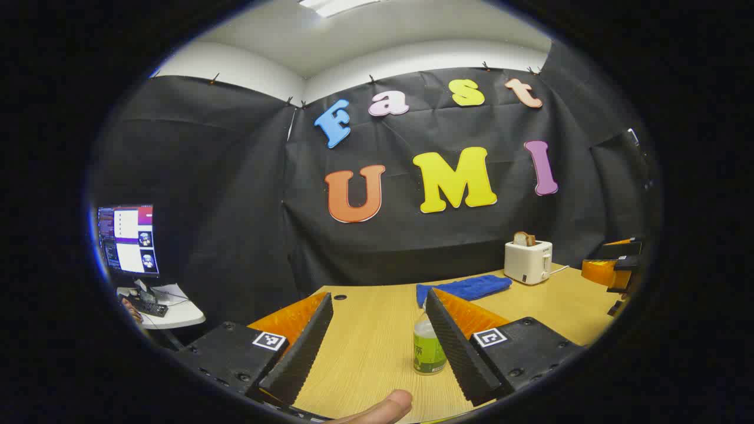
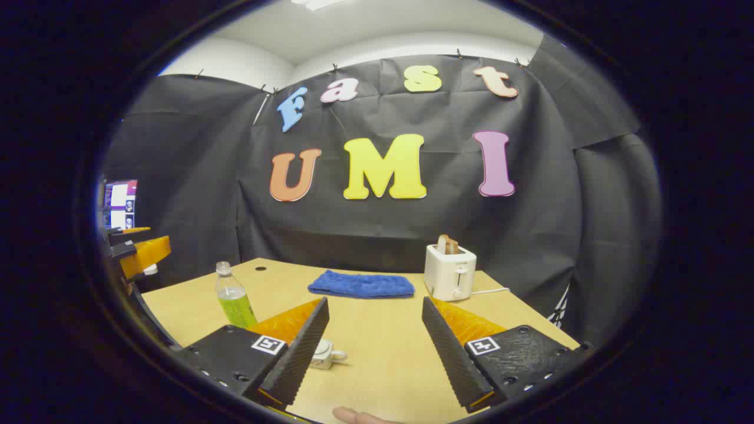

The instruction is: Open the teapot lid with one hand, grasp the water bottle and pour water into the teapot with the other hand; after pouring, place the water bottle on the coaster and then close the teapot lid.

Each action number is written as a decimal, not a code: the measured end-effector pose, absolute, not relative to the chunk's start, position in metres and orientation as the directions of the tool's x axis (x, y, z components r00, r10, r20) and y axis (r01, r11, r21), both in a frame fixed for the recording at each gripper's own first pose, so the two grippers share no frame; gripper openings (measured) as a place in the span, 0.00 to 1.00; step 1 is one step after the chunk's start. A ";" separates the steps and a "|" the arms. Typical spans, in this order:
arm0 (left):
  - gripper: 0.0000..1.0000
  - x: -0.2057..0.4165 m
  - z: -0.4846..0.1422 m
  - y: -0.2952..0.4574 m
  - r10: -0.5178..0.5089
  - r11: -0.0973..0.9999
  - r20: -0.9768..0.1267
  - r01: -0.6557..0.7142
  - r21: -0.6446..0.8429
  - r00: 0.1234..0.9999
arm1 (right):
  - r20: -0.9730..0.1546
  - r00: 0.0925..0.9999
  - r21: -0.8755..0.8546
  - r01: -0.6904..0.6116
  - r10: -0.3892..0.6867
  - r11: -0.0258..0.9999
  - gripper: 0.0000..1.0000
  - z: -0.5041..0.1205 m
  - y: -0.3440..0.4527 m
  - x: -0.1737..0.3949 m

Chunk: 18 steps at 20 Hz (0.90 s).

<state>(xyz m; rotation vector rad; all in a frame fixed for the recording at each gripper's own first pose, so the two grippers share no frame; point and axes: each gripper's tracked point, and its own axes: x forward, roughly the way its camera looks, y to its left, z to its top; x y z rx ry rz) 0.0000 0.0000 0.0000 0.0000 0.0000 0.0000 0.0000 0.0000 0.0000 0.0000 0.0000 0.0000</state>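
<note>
In the left gripper view a clear water bottle (image 1: 429, 350) with green liquid and a green label stands upright on the wooden table (image 1: 365, 353), partly behind the right finger of my left gripper (image 1: 378, 297). That gripper is open and holds nothing. In the right gripper view the same bottle (image 2: 232, 297) stands at the left. A small white teapot (image 2: 327, 354) sits low on the table (image 2: 383, 341), half hidden behind the left finger of my right gripper (image 2: 374, 303), which is open and empty.
A blue cloth (image 2: 361, 284) lies at the back of the table, with a white toaster (image 2: 449, 271) holding bread to its right. A monitor (image 1: 126, 238) stands on a side desk at far left. A person's fingertip (image 1: 383, 406) shows at the bottom edge.
</note>
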 end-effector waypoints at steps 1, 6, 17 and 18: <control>0.99 0.001 -0.004 -0.001 -0.003 1.000 -0.015 0.003 -0.014 1.000 | 0.008 1.000 -0.001 -0.001 0.001 1.000 0.95 0.003 0.001 0.000; 0.99 0.009 -0.014 -0.009 -0.031 0.999 -0.053 0.029 -0.031 0.998 | 0.002 0.999 -0.008 -0.053 0.053 0.999 0.94 -0.001 0.013 0.000; 0.99 0.014 -0.026 -0.013 -0.044 0.999 -0.083 0.042 -0.024 0.996 | -0.021 0.998 0.000 -0.062 0.062 0.998 0.95 -0.012 0.016 0.012; 0.99 0.015 -0.027 -0.013 -0.047 0.999 -0.085 0.045 -0.022 0.995 | -0.024 0.998 0.004 -0.062 0.062 0.998 0.96 -0.014 0.017 0.014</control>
